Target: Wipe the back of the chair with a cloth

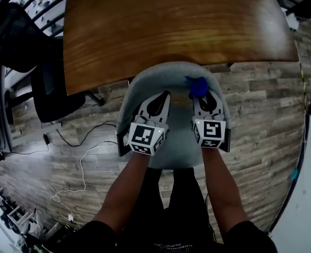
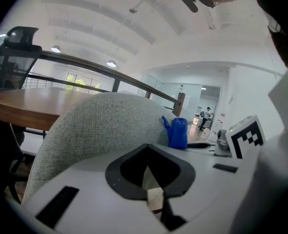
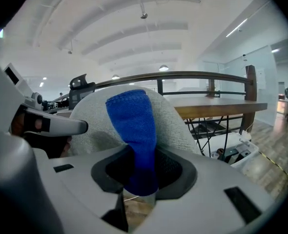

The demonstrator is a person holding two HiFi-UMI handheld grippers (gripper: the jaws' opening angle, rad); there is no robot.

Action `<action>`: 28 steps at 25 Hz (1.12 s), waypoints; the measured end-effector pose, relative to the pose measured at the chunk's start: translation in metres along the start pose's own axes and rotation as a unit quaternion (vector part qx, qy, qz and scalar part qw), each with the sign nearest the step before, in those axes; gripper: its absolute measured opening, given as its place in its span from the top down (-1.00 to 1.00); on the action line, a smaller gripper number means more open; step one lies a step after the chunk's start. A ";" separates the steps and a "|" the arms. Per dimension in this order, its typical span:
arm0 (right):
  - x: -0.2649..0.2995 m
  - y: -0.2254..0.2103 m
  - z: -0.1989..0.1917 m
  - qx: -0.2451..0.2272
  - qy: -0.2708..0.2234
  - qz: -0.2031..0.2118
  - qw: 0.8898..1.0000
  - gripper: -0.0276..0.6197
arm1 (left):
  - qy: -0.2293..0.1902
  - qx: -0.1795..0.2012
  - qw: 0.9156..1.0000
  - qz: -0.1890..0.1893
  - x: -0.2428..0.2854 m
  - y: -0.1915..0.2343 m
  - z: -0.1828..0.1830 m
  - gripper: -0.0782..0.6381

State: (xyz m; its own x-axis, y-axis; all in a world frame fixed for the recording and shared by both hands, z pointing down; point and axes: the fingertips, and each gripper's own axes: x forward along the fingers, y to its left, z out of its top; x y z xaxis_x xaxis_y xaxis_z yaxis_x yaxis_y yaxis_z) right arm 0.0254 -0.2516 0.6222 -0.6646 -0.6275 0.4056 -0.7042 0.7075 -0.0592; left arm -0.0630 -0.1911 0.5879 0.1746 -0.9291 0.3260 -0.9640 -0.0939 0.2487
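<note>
Grippers: I count two, left gripper (image 1: 161, 97) and right gripper (image 1: 204, 101).
Cloths: one, blue cloth (image 1: 198, 86).
Chairs: two, grey chair (image 1: 145, 83) at centre, black chair (image 1: 52, 99) at left.
Tables: one, wooden table (image 1: 171, 25) at top.

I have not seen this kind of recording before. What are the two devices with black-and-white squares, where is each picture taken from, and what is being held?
There is no robot here. A person holds a two-jaw gripper in each hand, and the marker cubes are part of the grippers. The head view comes from a camera on the person's head, looking down on the left gripper and right gripper over a grey chair back, with a wooden table beyond. The other two pictures come from cameras riding on each gripper and looking along its jaws. The right gripper is shut on a blue cloth. The left gripper's jaws are together with nothing between them.
</note>
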 end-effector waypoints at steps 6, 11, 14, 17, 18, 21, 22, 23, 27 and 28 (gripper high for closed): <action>-0.018 -0.021 -0.008 0.018 0.005 -0.038 0.999 0.55 | 0.008 0.005 1.000 -0.024 0.005 -0.024 -0.004 0.79; -0.027 -0.033 -0.018 0.047 0.007 -0.057 0.997 0.55 | 0.013 0.003 0.999 -0.035 0.005 -0.035 -0.008 0.79; -0.033 -0.036 -0.020 0.050 0.006 -0.063 0.997 0.55 | 0.011 -0.001 0.999 -0.031 0.002 -0.034 -0.010 0.79; -0.030 -0.019 -0.019 0.064 -0.001 -0.036 0.997 0.55 | 0.011 -0.006 1.000 -0.021 -0.004 -0.024 -0.013 0.79; -0.026 -0.006 -0.017 0.057 -0.004 -0.014 0.998 0.55 | 0.011 -0.009 1.000 -0.016 -0.007 -0.018 -0.014 0.79; -0.016 0.033 -0.012 0.025 -0.011 0.046 0.999 0.55 | 0.012 -0.019 1.000 0.007 -0.017 -0.001 -0.020 0.79; -0.013 0.043 -0.012 0.021 -0.010 0.059 0.998 0.55 | 0.011 -0.023 1.000 0.015 -0.022 0.004 -0.021 0.79; -0.010 0.052 -0.013 0.020 -0.008 0.070 0.997 0.55 | 0.012 -0.025 0.999 0.025 -0.028 0.010 -0.024 0.79; -0.001 0.090 -0.014 0.005 -0.002 0.119 0.993 0.55 | 0.017 -0.035 0.997 0.069 -0.053 0.037 -0.035 0.79; 0.001 0.100 -0.015 -0.003 -0.001 0.132 0.991 0.55 | 0.016 -0.040 0.996 0.078 -0.059 0.043 -0.037 0.79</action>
State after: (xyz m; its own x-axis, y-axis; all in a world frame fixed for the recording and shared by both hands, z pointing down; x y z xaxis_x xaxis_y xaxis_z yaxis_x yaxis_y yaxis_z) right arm -0.0420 -0.1769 0.6304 -0.8263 -0.4199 0.3753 -0.5035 0.8494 -0.1582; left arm -0.1074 -0.1273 0.6135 0.0310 -0.9182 0.3950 -0.9610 0.0813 0.2644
